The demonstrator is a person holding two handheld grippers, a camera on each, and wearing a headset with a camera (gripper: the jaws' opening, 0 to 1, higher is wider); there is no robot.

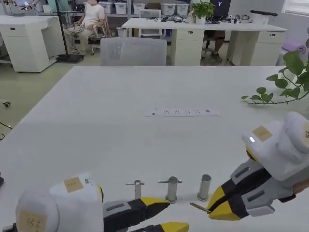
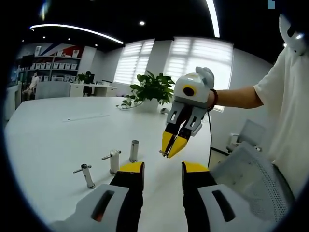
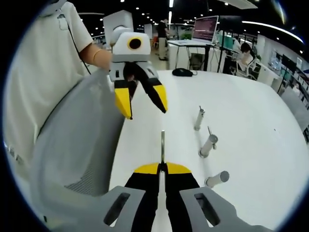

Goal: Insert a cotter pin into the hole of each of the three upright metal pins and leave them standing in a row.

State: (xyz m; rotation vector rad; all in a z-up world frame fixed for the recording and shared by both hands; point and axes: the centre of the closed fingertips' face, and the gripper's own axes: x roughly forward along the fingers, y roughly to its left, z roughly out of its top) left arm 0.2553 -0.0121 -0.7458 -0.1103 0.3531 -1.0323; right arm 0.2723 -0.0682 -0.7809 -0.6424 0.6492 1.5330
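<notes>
A big white tabletop [image 1: 120, 140] holds everything. The left tongs [image 1: 176, 214] are low at the near edge, just in front of the row. They are spread wide, with nothing between them.

The right tongs [image 1: 211, 209] come in from the other side. They are pressed together and pinch a held cotter pin [image 1: 199, 207] by one end. It is thin and pokes out toward the row, near the third pin but not touching it.

Three metal pins stand up straight in a row on the tabletop: the first pin [image 1: 137, 189], the middle pin [image 1: 172, 189] and the third pin [image 1: 205, 187]. The first pin has a first cross pin [image 1: 131, 183] through its top, and the middle pin has a second cross pin [image 1: 169, 181]. The third pin has a plain top.
</notes>
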